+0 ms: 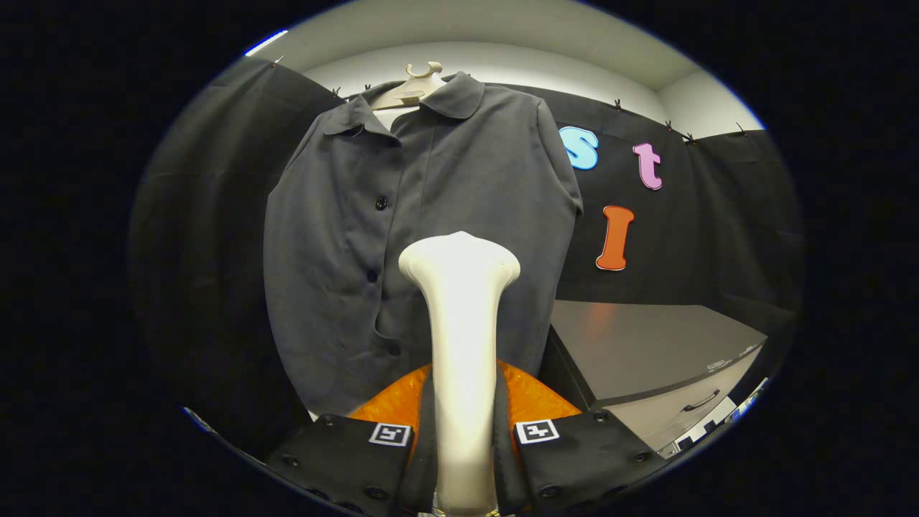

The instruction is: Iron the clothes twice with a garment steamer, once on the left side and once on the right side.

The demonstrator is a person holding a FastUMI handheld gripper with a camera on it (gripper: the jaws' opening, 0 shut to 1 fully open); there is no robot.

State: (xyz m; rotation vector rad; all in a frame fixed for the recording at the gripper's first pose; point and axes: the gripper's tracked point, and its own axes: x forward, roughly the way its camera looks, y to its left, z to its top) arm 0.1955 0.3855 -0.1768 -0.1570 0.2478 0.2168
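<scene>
A dark grey button-up shirt (pixel 431 230) hangs on a cream hanger (pixel 416 86) in front of the black cloth wall. My gripper (pixel 459 431) is shut on the cream-white garment steamer (pixel 459 316), whose handle runs up between the two black fingers (pixel 359 459). The steamer's flared head points at the lower middle of the shirt, just right of the button line. Whether the head touches the cloth I cannot tell. The shirt's hem hangs just beyond the fingers.
A grey cabinet (pixel 646 345) with a drawer handle (pixel 700 402) stands to the right of the shirt, close to its right edge. Black cloth wall (pixel 201 251) closes in the left and the back.
</scene>
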